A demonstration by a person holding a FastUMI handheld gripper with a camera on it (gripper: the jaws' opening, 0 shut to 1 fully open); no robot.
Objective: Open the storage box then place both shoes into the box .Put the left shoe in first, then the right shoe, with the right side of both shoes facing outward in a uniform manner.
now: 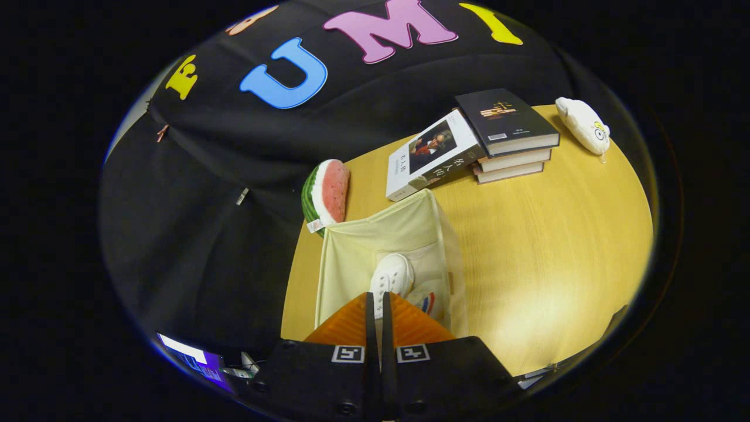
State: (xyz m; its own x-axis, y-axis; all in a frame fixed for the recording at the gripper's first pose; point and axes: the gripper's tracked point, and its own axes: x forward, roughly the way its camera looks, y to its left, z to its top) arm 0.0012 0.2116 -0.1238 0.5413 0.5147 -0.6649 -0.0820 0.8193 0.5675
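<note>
Over the open box (375,246) on the tabletop (545,246), the hand-held gripper (379,302) has its fingers nearly together, clamped on a white shoe (394,274). Another shoe (428,302) lies inside, beside it. Books (504,138) are stacked beyond.

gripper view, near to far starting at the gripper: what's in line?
Gripper, nearly shut on a white shoe → cream storage box holding the shoe → leaning book → stack of books.
</note>
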